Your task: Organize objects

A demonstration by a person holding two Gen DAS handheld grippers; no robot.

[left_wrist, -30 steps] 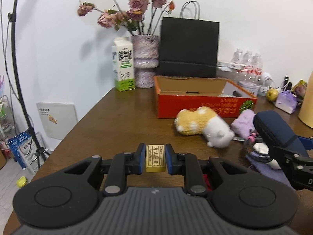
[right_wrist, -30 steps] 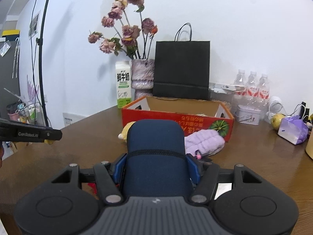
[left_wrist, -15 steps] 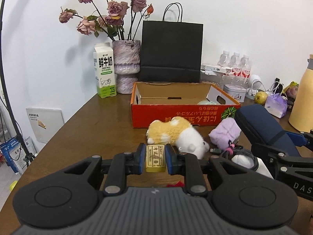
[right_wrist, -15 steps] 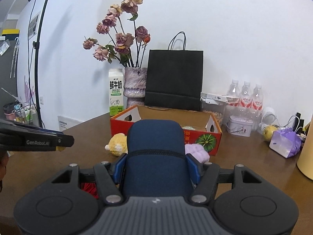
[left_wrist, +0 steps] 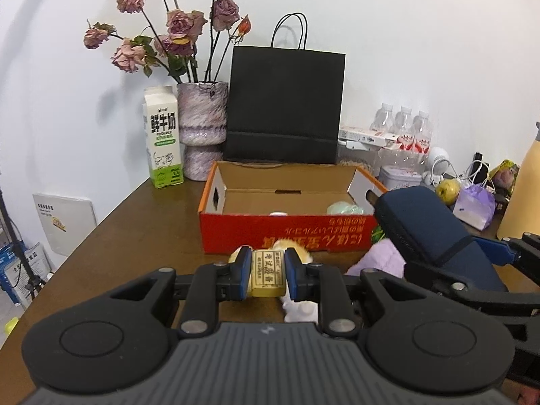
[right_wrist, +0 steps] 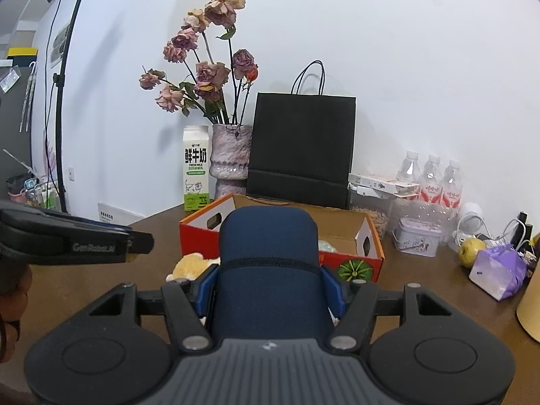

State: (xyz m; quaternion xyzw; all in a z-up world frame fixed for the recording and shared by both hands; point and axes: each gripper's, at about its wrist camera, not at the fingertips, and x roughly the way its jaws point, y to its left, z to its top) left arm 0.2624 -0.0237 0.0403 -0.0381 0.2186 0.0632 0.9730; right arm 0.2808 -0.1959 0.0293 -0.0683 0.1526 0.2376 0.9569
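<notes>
My left gripper (left_wrist: 268, 271) is shut on a small gold bar (left_wrist: 267, 272) with dark lettering, held above the table in front of the red open cardboard box (left_wrist: 287, 233). My right gripper (right_wrist: 270, 287) is shut on a navy blue case (right_wrist: 270, 270), raised in front of the same box (right_wrist: 371, 256); the case also shows at the right of the left wrist view (left_wrist: 428, 233). A yellow-and-white plush toy (right_wrist: 190, 265) and a purple pouch (left_wrist: 378, 261) lie on the table before the box. A pale green item (left_wrist: 344, 208) lies inside the box.
Behind the box stand a milk carton (left_wrist: 163, 141), a vase of dried roses (left_wrist: 200, 135) and a black paper bag (left_wrist: 283, 104). At the right are water bottles (right_wrist: 428, 179), a tin (right_wrist: 418, 239), a green apple (right_wrist: 472, 246), a purple packet (right_wrist: 499, 270) and a yellow jug (left_wrist: 526, 192).
Both grippers have risen and moved toward the box, which now looks larger and shows its inside. The left gripper swung right to face it. Both grips are unchanged.
</notes>
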